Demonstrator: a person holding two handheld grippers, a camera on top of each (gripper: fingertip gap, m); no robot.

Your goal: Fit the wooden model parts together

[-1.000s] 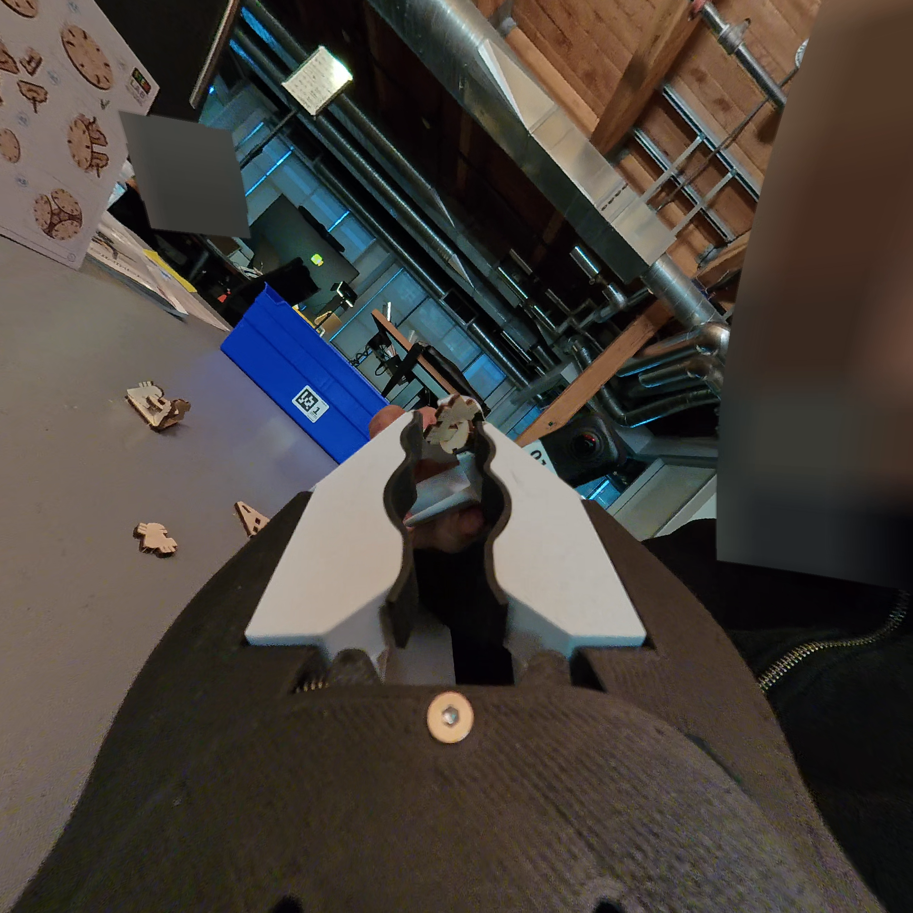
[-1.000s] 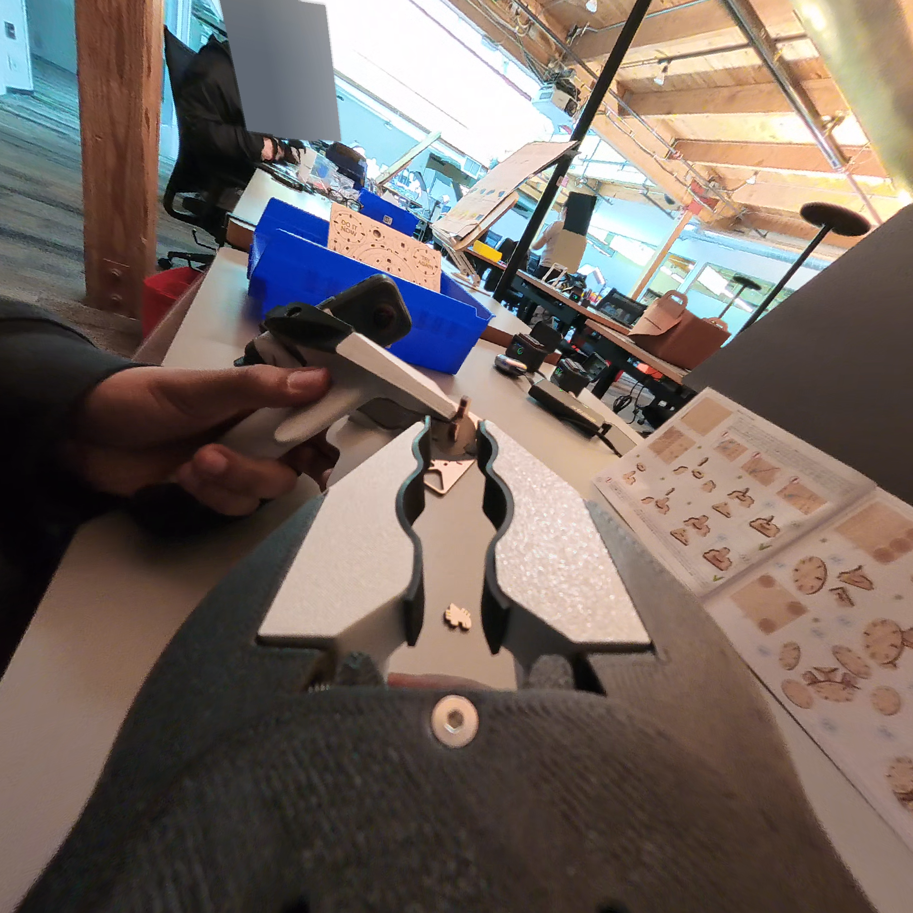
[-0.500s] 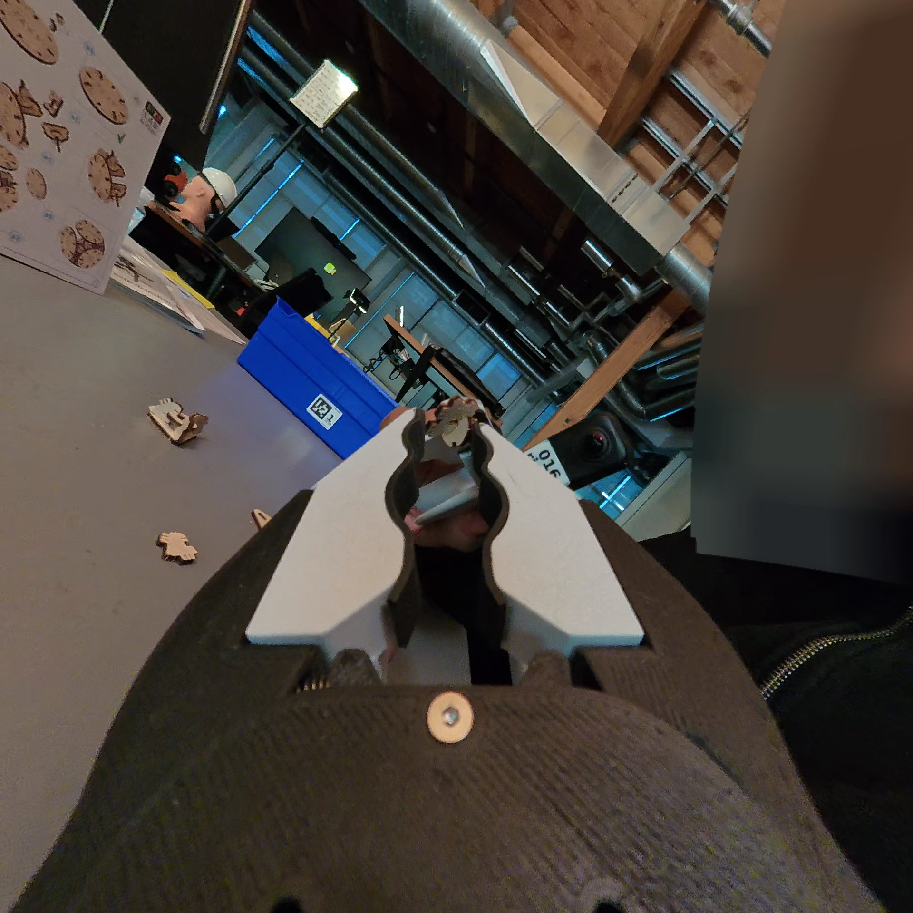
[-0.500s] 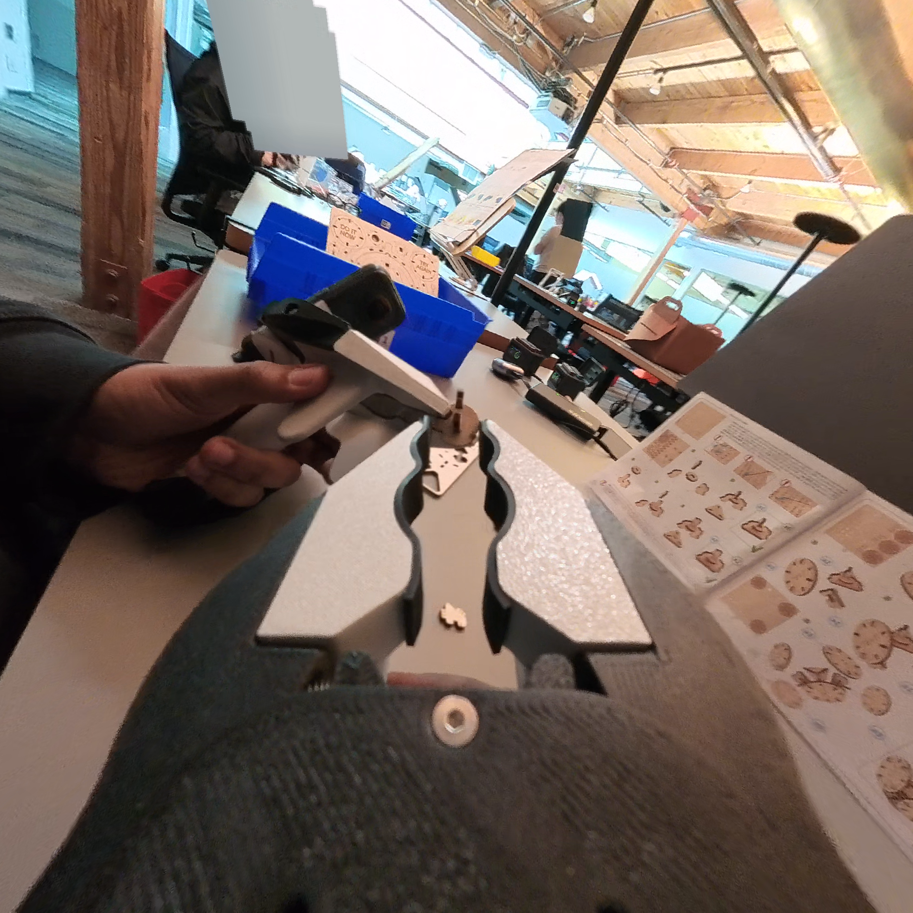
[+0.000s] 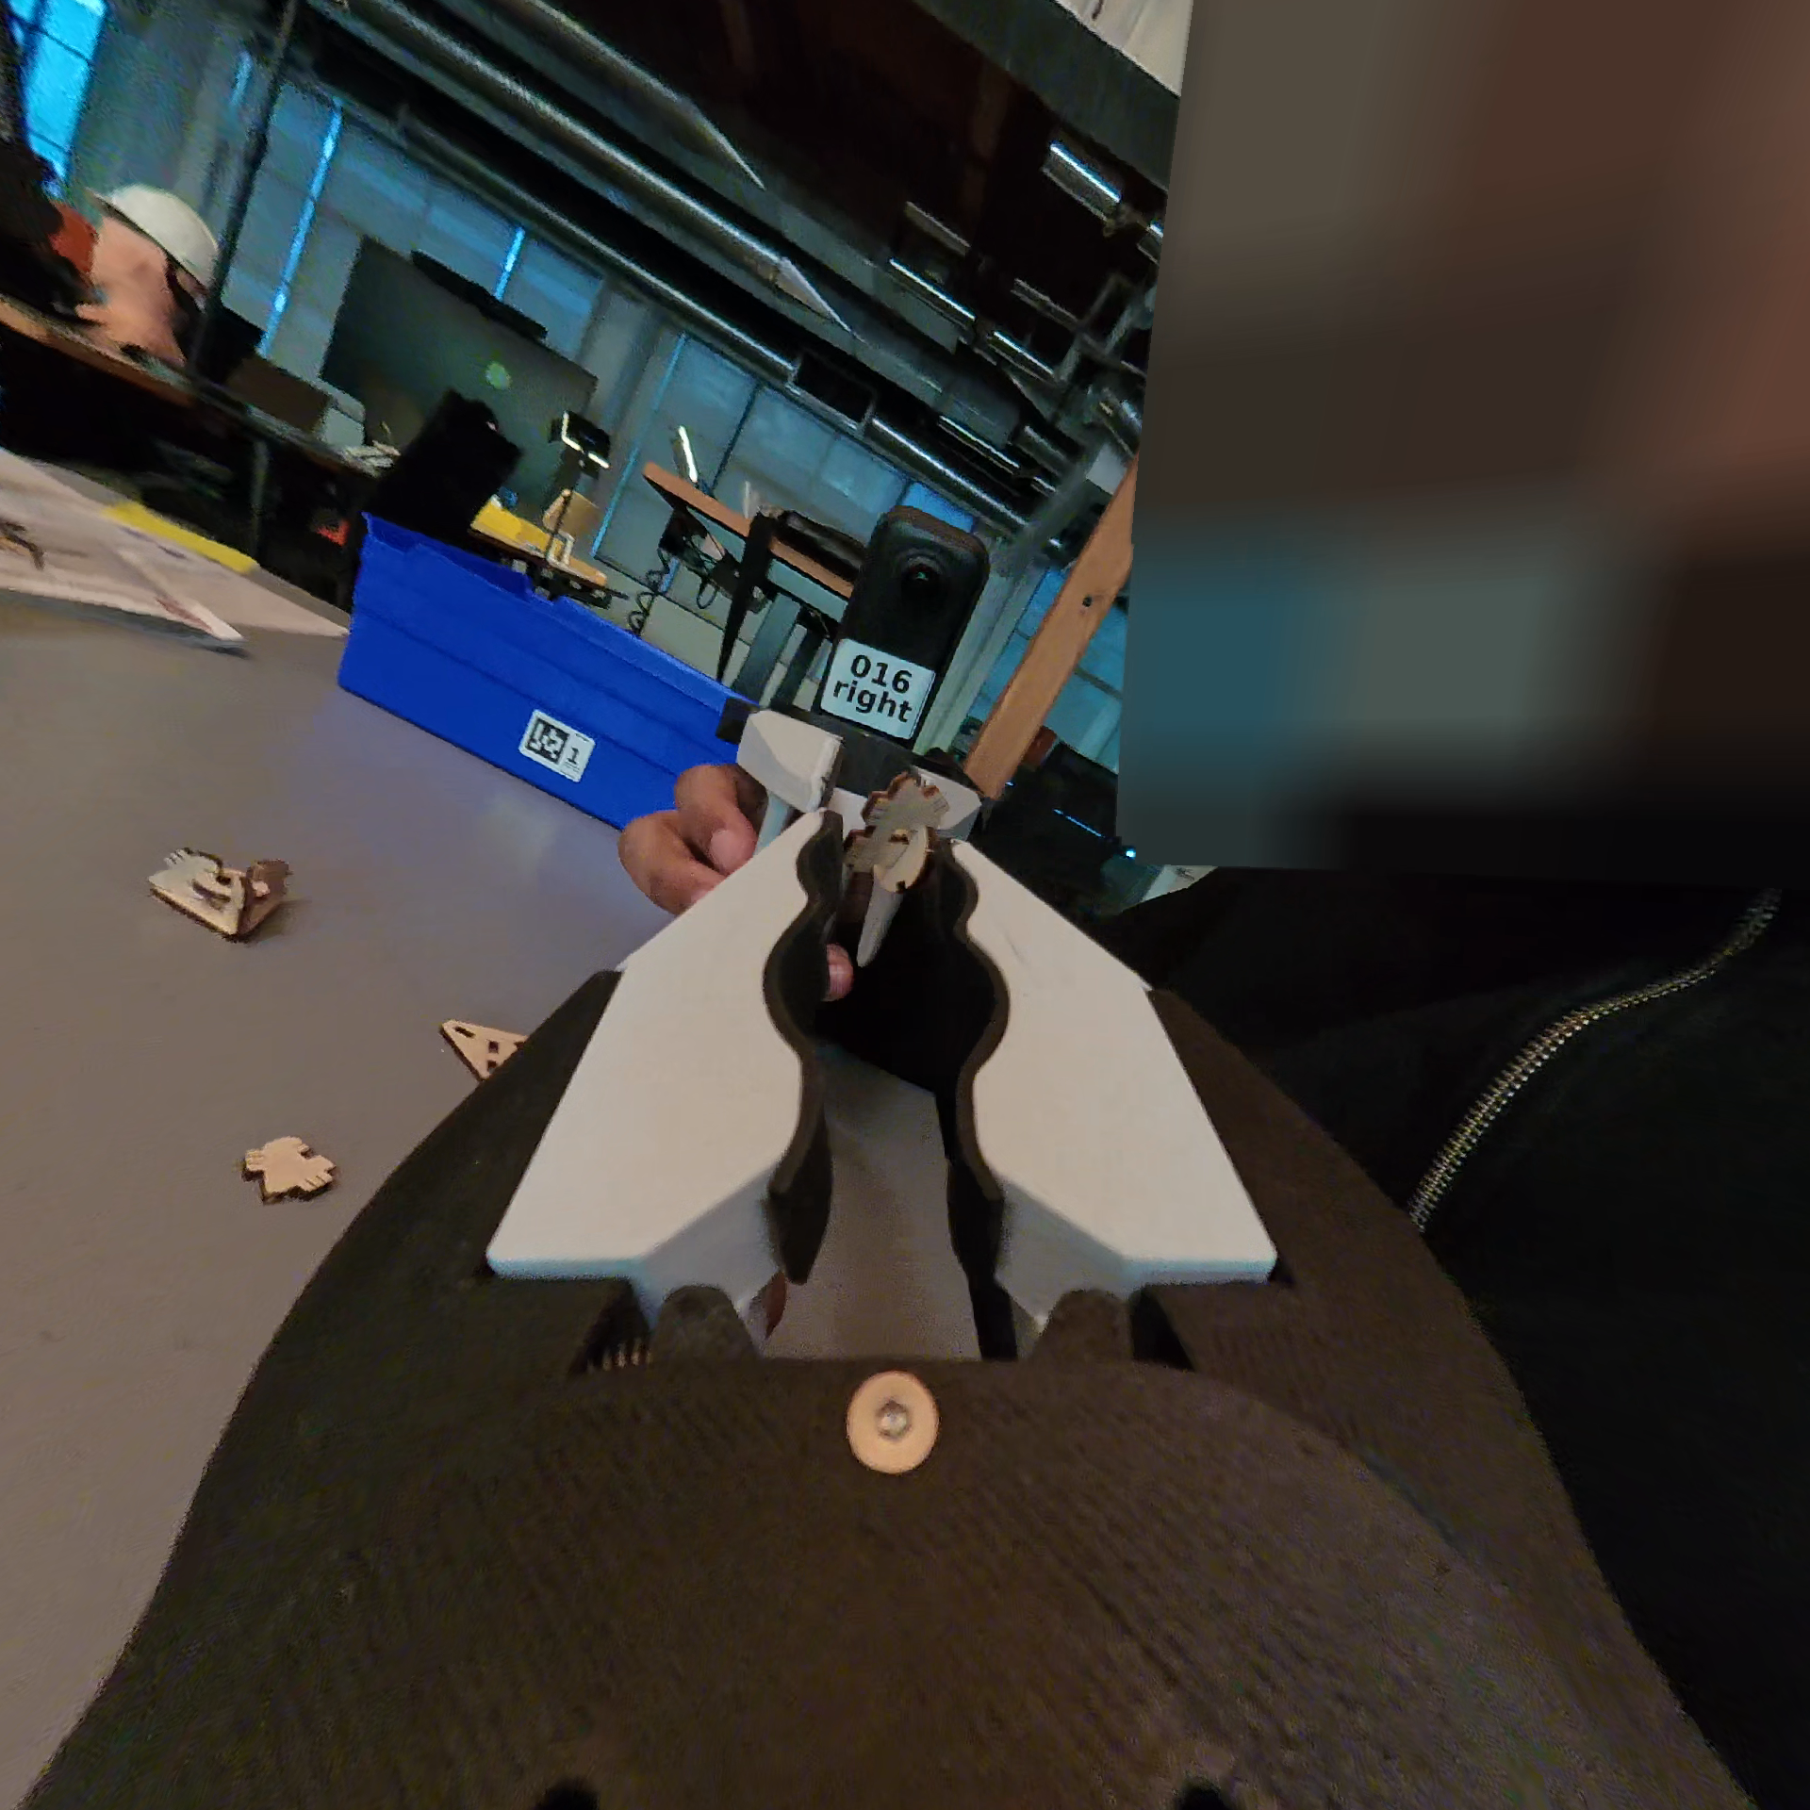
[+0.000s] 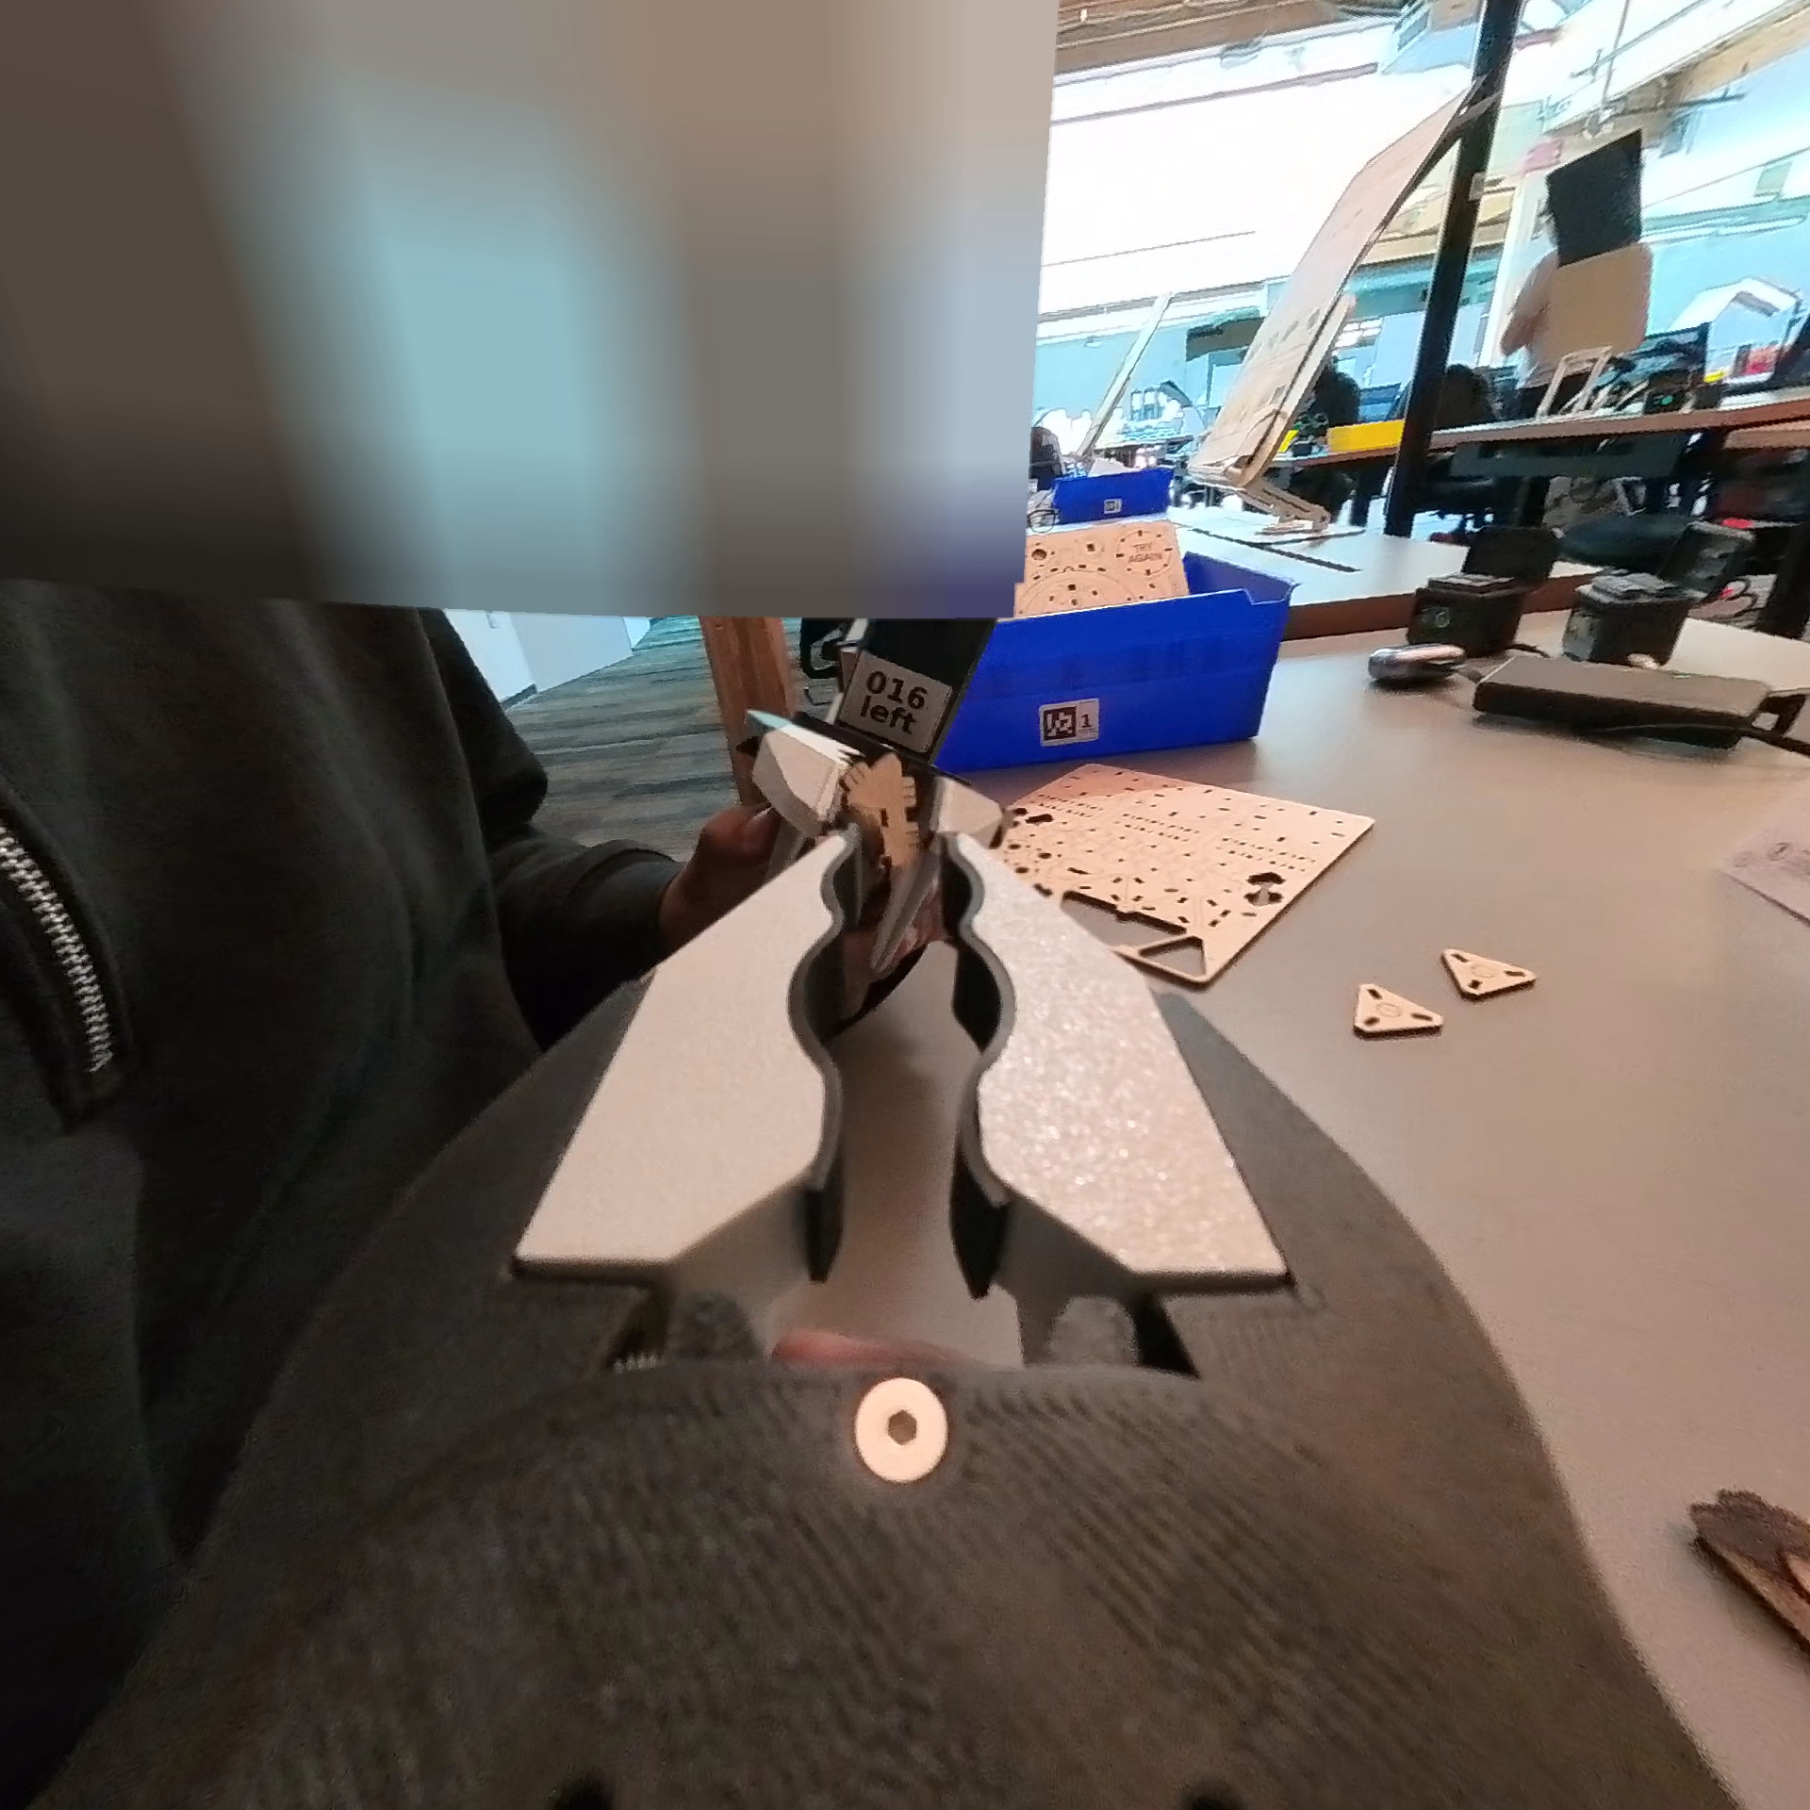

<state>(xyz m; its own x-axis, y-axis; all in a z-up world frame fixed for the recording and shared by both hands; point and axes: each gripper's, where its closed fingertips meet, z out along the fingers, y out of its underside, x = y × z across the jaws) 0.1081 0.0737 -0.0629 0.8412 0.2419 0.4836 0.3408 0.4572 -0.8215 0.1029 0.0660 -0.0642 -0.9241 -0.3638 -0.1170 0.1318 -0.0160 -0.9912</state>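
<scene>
Both my tongs meet tip to tip above the grey table (image 6: 1469,1126), facing each other. Left gripper (image 5: 886,852) is nearly shut, jaws narrow, pinching a small wooden puzzle assembly (image 5: 896,833): a round disc with a notched lobed piece standing on it. It sits right at my left fingertips, sticking up past them. Right gripper (image 6: 896,847) is also nearly shut and its tips close around the same wooden assembly (image 6: 881,803) from the opposite side; whether its pads actually press on it I cannot tell, too blurred. My right hand (image 5: 700,847) shows just behind the left tips, my left hand (image 6: 730,852) behind the right tips.

Around: blue bin (image 5: 509,666) farther back on the table, punched-out wooden sheet (image 6: 1185,862) just right of the right tips, two loose triangular pieces (image 6: 1396,1014) near it. From the left view, small built wooden part (image 5: 220,886), a triangle piece (image 5: 482,1043) and a lobed piece (image 5: 287,1167) lie on the table to the left, well apart from the tongs. Instruction sheet (image 5: 108,578) at far left.
</scene>
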